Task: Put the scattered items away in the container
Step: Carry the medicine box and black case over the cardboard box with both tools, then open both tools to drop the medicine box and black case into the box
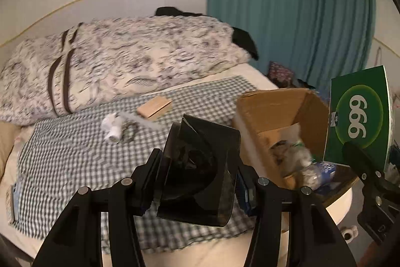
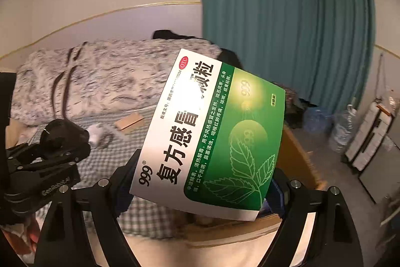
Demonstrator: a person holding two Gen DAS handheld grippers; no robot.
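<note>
L gripper (image 1: 197, 172) pinches a dark translucent plastic case (image 1: 200, 167), centre-low of L wrist view; case blocks the checked cloth (image 1: 75, 154) behind it. R gripper (image 2: 200, 182) clamps a green/white medicine box (image 2: 212, 137), tilted, filling mid-frame of R wrist view and hiding most of the cardboard box (image 1: 280, 111). In L view the cardboard box sits right of centre, open-topped, w/ crumpled wrappers and a plastic bottle (image 1: 317, 172) inside; medicine box shows at far right edge, above the carton's right side. Still on the cloth, left of centre: white paper roll (image 1: 112, 129) w/ scissors (image 1: 130, 130) touching it; small wooden block (image 1: 155, 108) just beyond. Patterned quilt (image 1: 125, 61) upper left, teal curtain (image 1: 287, 16) upper right.
</note>
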